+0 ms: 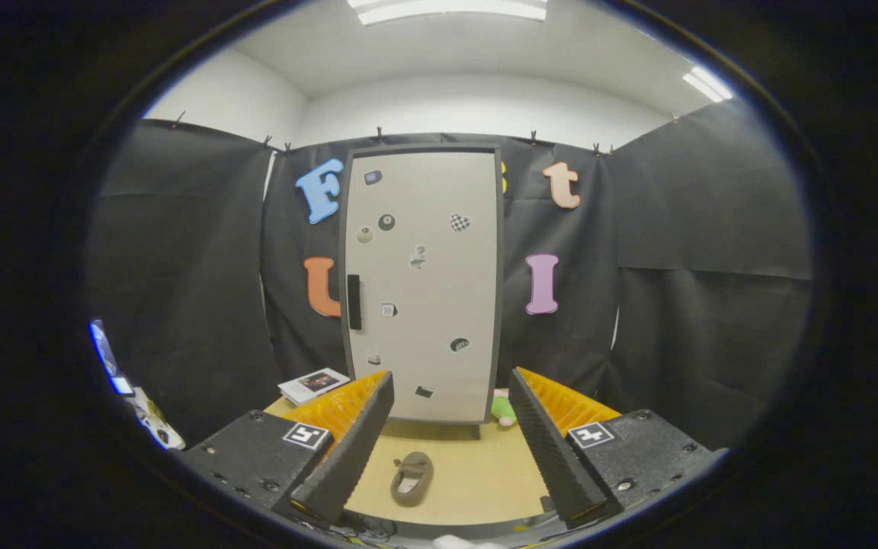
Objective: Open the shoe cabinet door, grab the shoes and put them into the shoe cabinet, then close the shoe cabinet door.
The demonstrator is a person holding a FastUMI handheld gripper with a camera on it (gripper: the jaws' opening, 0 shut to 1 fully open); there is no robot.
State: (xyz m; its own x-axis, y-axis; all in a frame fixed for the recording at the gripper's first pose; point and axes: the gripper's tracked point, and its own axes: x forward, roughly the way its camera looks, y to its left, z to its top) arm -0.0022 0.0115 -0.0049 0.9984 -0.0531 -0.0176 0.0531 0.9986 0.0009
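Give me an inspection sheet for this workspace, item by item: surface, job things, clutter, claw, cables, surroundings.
Surface: wooden table, mostly bare between the fingers.
Job's things: shoe cabinet stands upright at the table's far edge, door closed, dark handle on its left side, stickers on the door. One brown shoe lies on the table between the fingers, ahead of the cabinet.
Clutter: booklet left of the cabinet; green and pink toy at the cabinet's right foot.
Claw: open, holding nothing, fingers spread either side of the shoe.
Cables: dark cables at the table's near edge.
Surroundings: black cloth walls, white ceiling with lights.
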